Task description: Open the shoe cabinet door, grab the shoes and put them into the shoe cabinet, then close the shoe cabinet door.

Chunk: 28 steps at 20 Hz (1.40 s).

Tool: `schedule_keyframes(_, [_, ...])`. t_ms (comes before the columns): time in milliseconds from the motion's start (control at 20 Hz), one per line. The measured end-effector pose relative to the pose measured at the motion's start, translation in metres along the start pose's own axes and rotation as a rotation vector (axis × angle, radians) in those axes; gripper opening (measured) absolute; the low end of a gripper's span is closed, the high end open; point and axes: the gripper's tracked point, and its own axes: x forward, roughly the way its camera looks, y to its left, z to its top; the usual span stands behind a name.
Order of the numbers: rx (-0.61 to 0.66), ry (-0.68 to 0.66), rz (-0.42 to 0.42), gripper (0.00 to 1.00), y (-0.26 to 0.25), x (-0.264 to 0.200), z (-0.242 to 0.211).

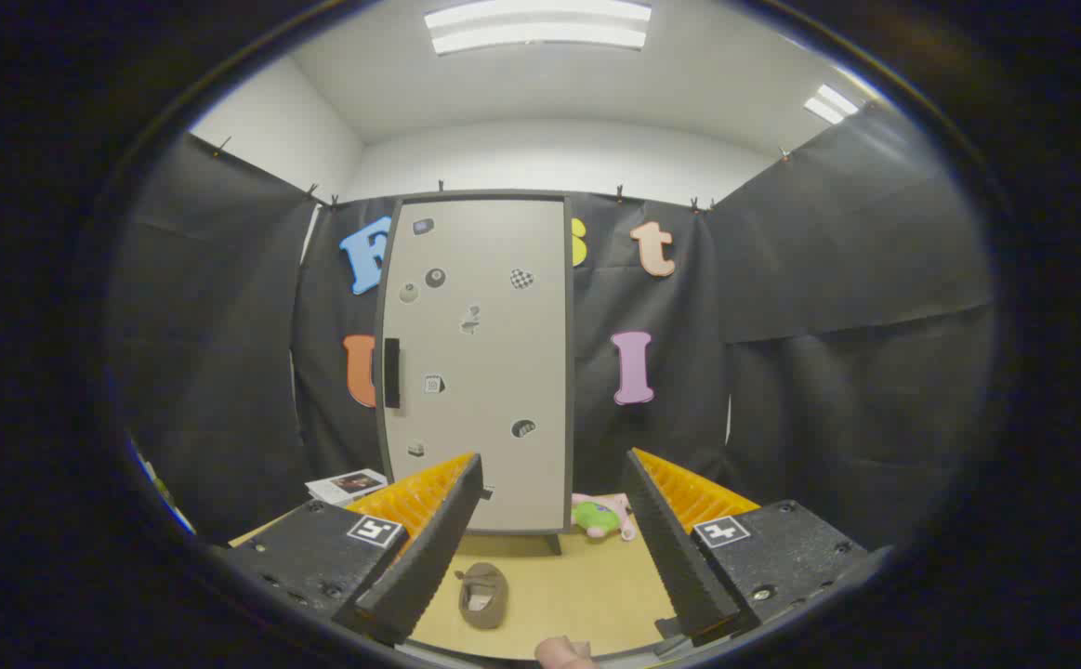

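Observation:
A tall light-grey shoe cabinet [475, 362] stands beyond the fingers against the booth wall, its door shut. A dark vertical handle [391, 373] sits on the door's left side, and small stickers dot the front. A brownish-grey shoe [483, 595] lies on the wooden floor in front of the cabinet, between the fingers and closer to the left one. My gripper [554, 460] is open, held well back from the cabinet, with nothing between the fingers.
A pink and green plush toy [600, 517] lies on the floor at the cabinet's lower right corner. A booklet [347, 484] rests on the floor left of the cabinet. Black cloth walls close in on both sides. A fingertip [563, 653] shows below the fingers.

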Motion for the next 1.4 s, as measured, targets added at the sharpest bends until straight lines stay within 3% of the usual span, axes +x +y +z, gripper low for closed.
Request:
schedule_keyframes(900, [-0.024, 0.092, 0.046, 0.99, 0.008, 0.015, 0.006])
schedule_keyframes(1400, [0.025, 0.139, 0.108, 0.99, 0.043, 0.081, 0.026])
